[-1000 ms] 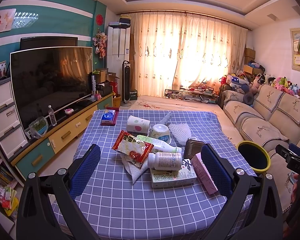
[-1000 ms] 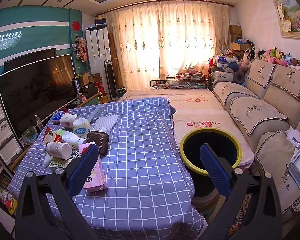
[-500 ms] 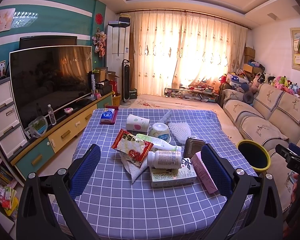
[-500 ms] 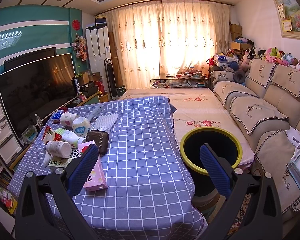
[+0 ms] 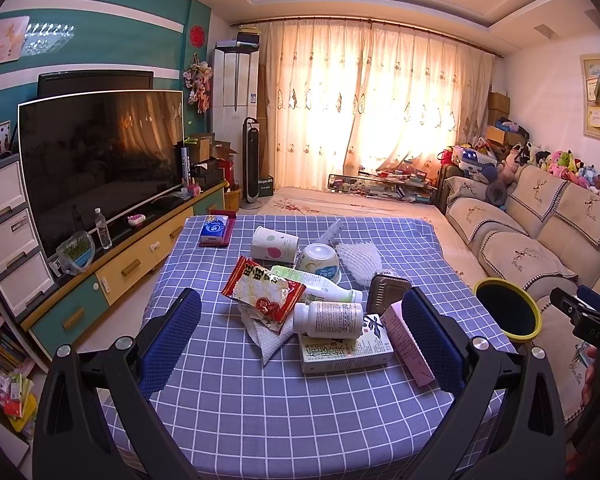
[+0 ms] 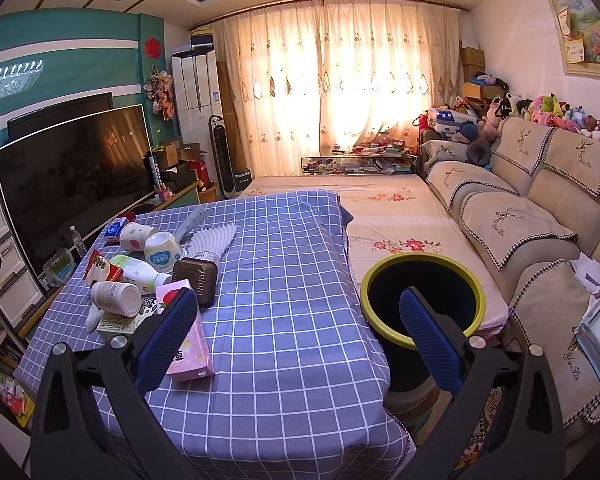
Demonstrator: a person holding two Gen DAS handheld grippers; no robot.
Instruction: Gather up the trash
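Left gripper (image 5: pixel 300 344): fingers spread wide, empty, above checked tabletop (image 5: pixel 260 408). Between them, left to right: red snack wrapper (image 5: pixel 262 290), white pill bottle (image 5: pixel 328 319) lying on flat carton (image 5: pixel 346 350), pink box (image 5: pixel 406 338). Right gripper (image 6: pixel 298 340): fingers wide apart, empty; yellow-rimmed bin (image 6: pixel 422 300) on floor just beside tabletop edge.
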